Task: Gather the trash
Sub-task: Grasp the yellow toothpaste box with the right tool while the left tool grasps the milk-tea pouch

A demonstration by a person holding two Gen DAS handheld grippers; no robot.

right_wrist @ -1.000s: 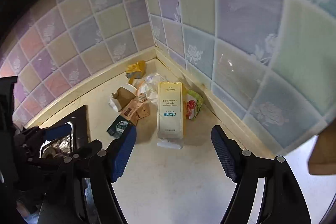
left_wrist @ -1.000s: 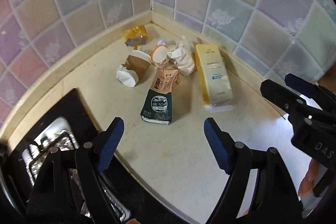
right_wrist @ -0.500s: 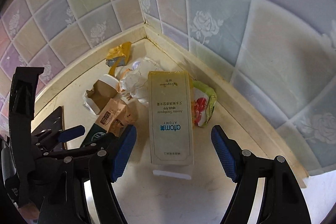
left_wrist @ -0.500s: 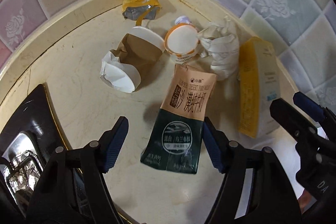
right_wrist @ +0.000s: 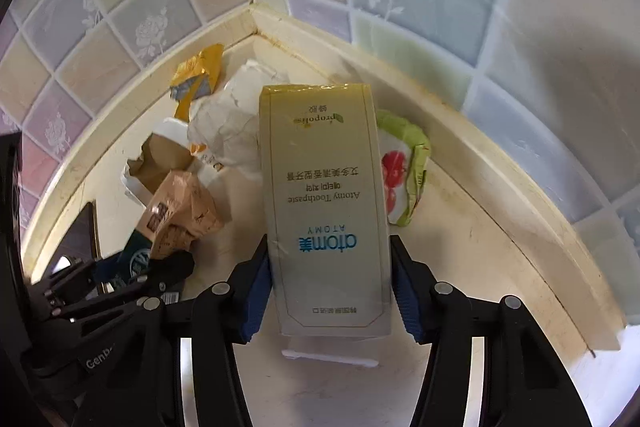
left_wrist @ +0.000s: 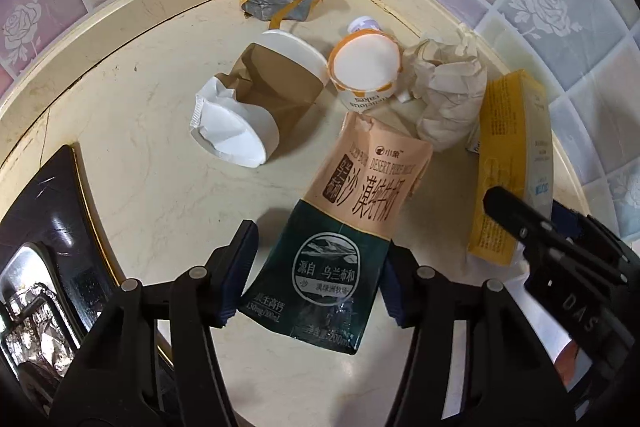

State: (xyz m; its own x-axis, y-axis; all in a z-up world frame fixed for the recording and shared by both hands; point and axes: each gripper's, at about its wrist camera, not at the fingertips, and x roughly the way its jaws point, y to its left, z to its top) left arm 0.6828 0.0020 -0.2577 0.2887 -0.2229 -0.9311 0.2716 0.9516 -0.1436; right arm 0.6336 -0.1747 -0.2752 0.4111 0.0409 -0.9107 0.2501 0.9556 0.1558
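Both claws have dropped closer and are closing: the left gripper (left_wrist: 316, 285) around the milk pouch (left_wrist: 340, 227), the right gripper (right_wrist: 330, 289) seemingly touching the toothpaste box (right_wrist: 324, 203).

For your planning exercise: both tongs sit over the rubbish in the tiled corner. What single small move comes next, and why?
Probably finish closing both, then lift. The left tongs straddle the milk pouch, and the right tongs flank the toothpaste box. Both pairs of jaws are closing, each with its item between them.
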